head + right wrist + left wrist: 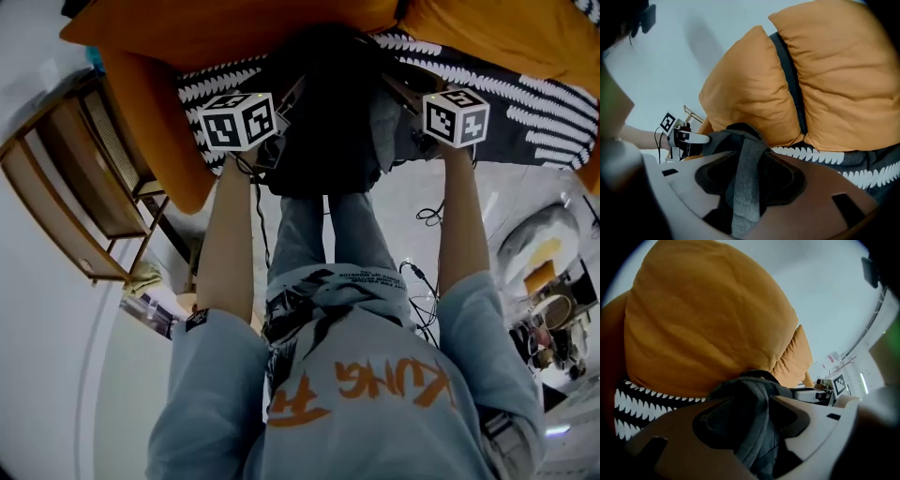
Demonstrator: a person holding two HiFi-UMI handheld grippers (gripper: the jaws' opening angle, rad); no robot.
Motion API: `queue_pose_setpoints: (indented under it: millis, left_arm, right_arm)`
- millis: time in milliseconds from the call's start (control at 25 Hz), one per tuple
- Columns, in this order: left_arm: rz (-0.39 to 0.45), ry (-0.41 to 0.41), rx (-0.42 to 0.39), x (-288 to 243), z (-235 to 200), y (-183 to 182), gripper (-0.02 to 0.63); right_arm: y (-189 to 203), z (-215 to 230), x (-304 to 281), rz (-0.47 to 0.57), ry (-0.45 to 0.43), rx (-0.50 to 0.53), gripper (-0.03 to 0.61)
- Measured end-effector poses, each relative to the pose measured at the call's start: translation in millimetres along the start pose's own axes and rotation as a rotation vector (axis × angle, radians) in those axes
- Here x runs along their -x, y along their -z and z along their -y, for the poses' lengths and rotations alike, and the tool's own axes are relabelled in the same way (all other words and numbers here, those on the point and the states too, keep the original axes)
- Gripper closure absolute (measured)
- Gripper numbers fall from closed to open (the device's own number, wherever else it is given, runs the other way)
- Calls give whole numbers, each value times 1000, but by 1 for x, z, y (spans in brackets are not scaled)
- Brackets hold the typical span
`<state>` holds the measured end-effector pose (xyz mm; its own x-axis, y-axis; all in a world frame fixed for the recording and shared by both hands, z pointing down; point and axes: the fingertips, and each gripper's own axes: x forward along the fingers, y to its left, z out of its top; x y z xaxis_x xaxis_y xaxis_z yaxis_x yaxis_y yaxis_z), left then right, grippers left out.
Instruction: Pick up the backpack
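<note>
Both grippers stand with their jaws apart, each with part of the backpack between them and neither clamped on it. In the left gripper view, the left gripper has a bunched fold of the dark grey backpack rising between its pale jaws, with a dark gap showing on one side. In the right gripper view, the right gripper has a flat grey strap running lengthwise between its pads, with dark gaps on both sides of it.

From the head view, the two marker cubes flank the backpack, which sits between the grippers on a sofa seat, just past the person's knees. It lies on a black cover with white leaf-like stripes and leans toward the orange cushions behind it; two such cushions stand side by side with a dark gap between them. A wooden side rack stands by the sofa's orange arm, and black cables lie on the pale floor near the person's right arm.
</note>
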<state>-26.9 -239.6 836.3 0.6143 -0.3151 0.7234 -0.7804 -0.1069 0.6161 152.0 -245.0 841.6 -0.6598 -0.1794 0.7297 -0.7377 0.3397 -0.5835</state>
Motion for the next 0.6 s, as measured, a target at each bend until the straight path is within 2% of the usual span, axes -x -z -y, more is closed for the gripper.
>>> queue_pose_setpoints:
  millis: [120,360,480,600]
  left_arm:
    - [-28,49,-4,-16,1,-8,385]
    - [-115,148,5,-34,5,-6,411]
    - [-183,143,41,-45,6,4,416]
    - [-236,135,-5,-51,12,9,473]
  right_arm:
    - [-5,6,-10,-27,-23,2,397]
    - [-3,12,-21,-28,-77,-71,402]
    - [3,13,-29,-42,-78,-71,405]
    - [-5,11,-31,14,-53,-152,440]
